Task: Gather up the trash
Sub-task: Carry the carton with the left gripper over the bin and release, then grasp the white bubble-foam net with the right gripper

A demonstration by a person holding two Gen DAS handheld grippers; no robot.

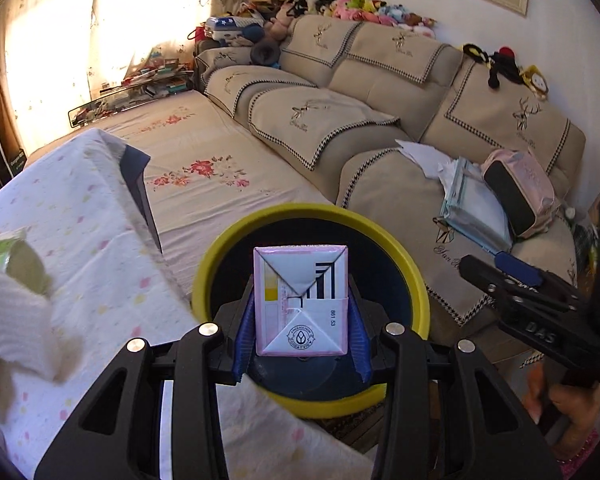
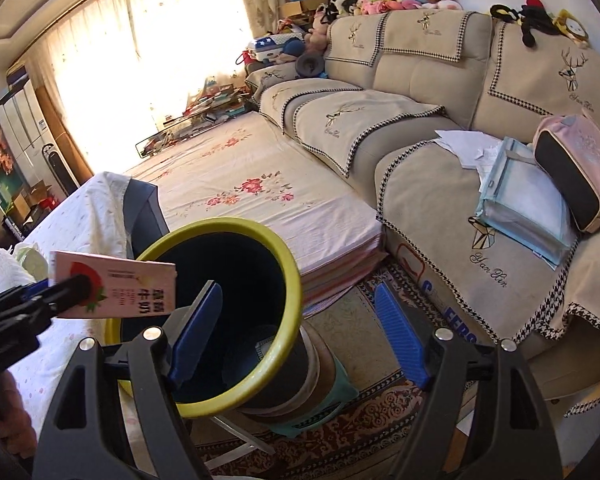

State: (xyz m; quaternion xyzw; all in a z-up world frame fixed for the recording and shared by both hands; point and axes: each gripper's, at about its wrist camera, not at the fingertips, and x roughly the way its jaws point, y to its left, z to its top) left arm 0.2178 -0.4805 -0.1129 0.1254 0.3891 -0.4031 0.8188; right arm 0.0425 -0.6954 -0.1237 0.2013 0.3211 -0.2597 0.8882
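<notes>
Carton (image 1: pixel 300 300) between left fingers (image 1: pixel 356 344) hides bin (image 1: pixel 312 212) floor, seemingly empty.

The open mouth of the yellow-rimmed bin (image 2: pixel 220 320) is unblocked from above, though the milk carton (image 1: pixel 300 300) is held over it at 6 o'clock. Passage at 9 o'clock is barred by the cloth-covered table (image 1: pixel 80 220); at 3 o'clock by the sofa (image 2: pixel 460 220). Bare rug (image 2: pixel 340 420) is left at the base.
</notes>
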